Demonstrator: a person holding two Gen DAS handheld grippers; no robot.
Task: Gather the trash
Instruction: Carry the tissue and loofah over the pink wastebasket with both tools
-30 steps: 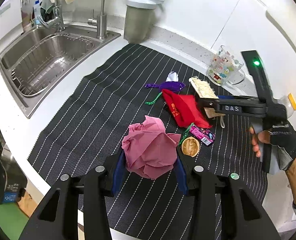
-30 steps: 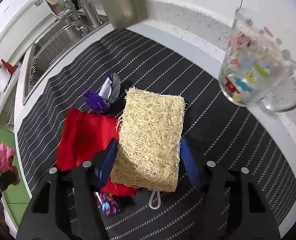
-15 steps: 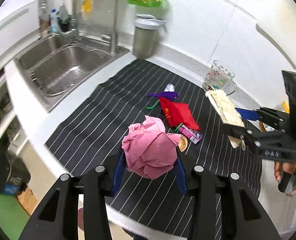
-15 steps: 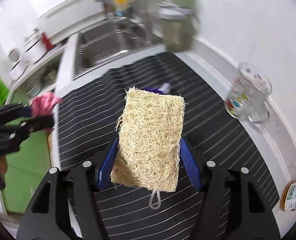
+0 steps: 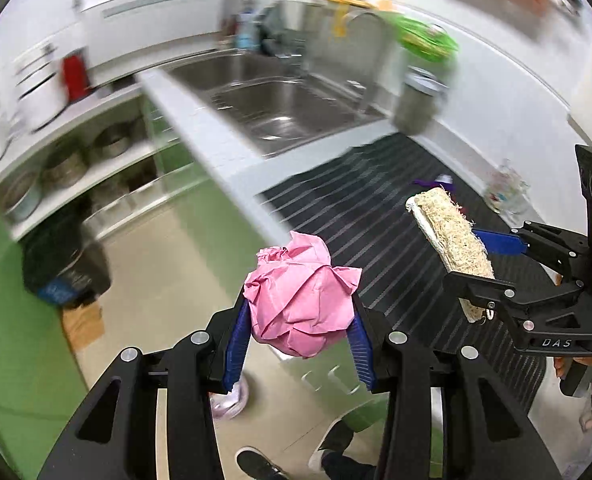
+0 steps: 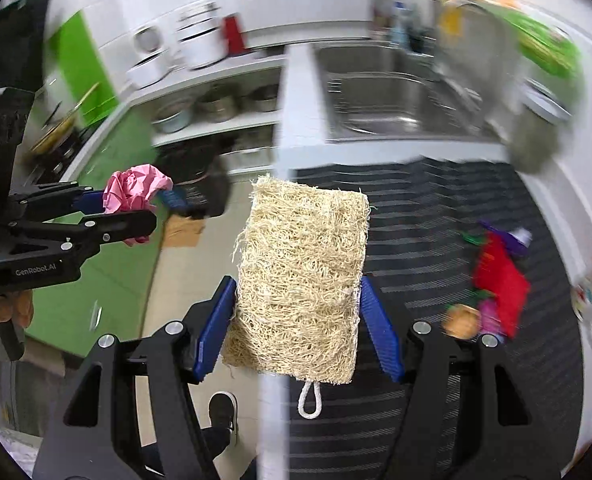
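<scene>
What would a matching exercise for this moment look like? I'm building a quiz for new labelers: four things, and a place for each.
Things:
1. crumpled pink paper
2. loofah sponge
3. red cloth
4. black shoe

Places:
A. on the striped mat
B. on the floor
C. in the left hand-held gripper
D. in the right hand-held gripper

Pairs: 1-C, 2-D, 3-A, 4-B
</scene>
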